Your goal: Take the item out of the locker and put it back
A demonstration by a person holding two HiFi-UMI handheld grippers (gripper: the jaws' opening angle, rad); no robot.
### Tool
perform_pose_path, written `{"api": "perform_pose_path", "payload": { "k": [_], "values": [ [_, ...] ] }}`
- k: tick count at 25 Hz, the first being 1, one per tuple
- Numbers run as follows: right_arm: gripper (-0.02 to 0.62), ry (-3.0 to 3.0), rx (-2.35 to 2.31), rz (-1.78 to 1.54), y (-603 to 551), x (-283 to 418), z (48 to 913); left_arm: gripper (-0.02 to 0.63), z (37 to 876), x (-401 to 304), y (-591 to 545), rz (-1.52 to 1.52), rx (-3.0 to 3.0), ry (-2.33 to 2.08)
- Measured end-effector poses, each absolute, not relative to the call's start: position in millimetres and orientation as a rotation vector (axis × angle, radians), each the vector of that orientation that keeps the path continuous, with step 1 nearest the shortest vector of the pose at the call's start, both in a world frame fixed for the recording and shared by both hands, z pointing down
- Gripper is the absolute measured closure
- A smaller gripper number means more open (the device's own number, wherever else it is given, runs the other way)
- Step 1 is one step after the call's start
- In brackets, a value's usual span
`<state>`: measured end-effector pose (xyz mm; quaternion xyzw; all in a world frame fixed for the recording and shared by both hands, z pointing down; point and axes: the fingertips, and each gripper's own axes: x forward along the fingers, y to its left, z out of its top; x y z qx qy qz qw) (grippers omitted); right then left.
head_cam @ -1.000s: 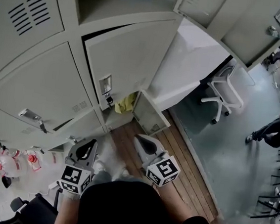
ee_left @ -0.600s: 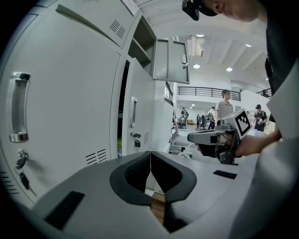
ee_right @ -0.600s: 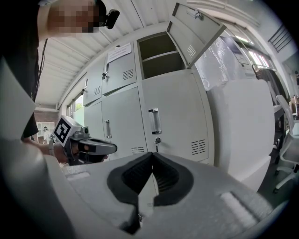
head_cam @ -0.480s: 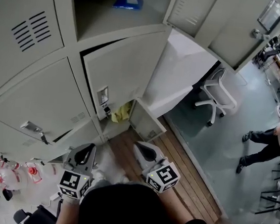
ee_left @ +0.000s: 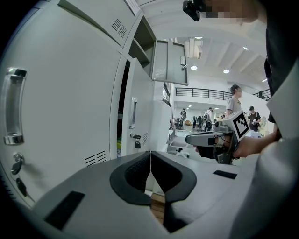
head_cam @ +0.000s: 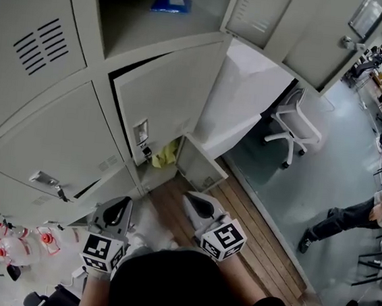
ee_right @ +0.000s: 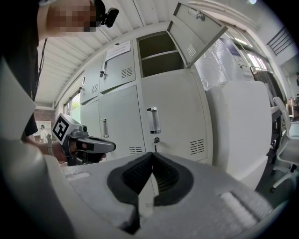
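Left gripper, right gripper (both closed, empty) before lockers

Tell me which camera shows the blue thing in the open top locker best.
The head view: it looks into the open locker and shows the blue item inside. The right gripper view sees that locker from below, item hidden; the left gripper view catches only its edge and door.
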<state>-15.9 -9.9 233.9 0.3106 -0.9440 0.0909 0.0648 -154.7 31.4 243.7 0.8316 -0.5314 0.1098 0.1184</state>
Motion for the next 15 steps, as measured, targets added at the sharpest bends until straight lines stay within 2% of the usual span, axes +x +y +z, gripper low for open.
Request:
{"api": "perform_pose_path", "payload": {
  "k": [15],
  "values": [
    [0.598, -2.836, 0.975, 0.279, -7.8, -19.0, 234.5, 0.594, 245.7, -162.0, 32.0, 0.311, 2.434, -1.540]
  ]
}}
